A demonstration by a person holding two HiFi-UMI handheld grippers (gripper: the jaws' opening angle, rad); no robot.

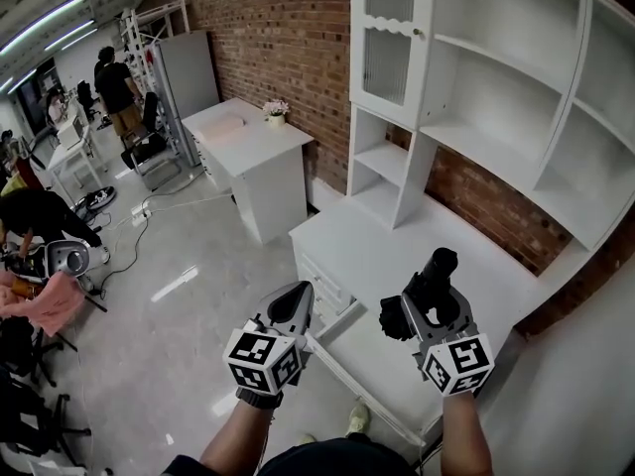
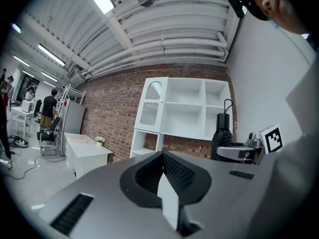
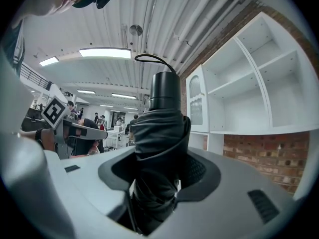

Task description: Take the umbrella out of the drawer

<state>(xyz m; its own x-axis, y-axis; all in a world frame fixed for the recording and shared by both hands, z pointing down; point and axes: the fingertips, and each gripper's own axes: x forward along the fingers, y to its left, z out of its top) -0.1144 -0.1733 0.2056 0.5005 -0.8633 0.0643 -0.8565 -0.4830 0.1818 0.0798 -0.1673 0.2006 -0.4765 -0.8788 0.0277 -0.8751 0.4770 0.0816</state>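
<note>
A folded black umbrella (image 1: pixel 438 269) with a round black handle stands upright between the jaws of my right gripper (image 1: pixel 425 303), which is shut on its rolled fabric. In the right gripper view the umbrella (image 3: pixel 159 128) fills the middle, with its wrist loop at the top and the right gripper (image 3: pixel 160 180) clamped round it. My left gripper (image 1: pixel 296 300) is beside it on the left, shut with nothing in it (image 2: pixel 164 176). The umbrella (image 2: pixel 222 132) also shows at the right of the left gripper view. Below both grippers a drawer (image 1: pixel 335 317) juts from the white desk (image 1: pixel 377 246), partly hidden.
A white shelf cabinet (image 1: pixel 496 97) stands on the desk against the brick wall (image 1: pixel 278 28). A second white desk with a small flower pot (image 1: pixel 275 113) is at the back left. People, chairs and floor cables (image 1: pixel 149 211) are at the far left.
</note>
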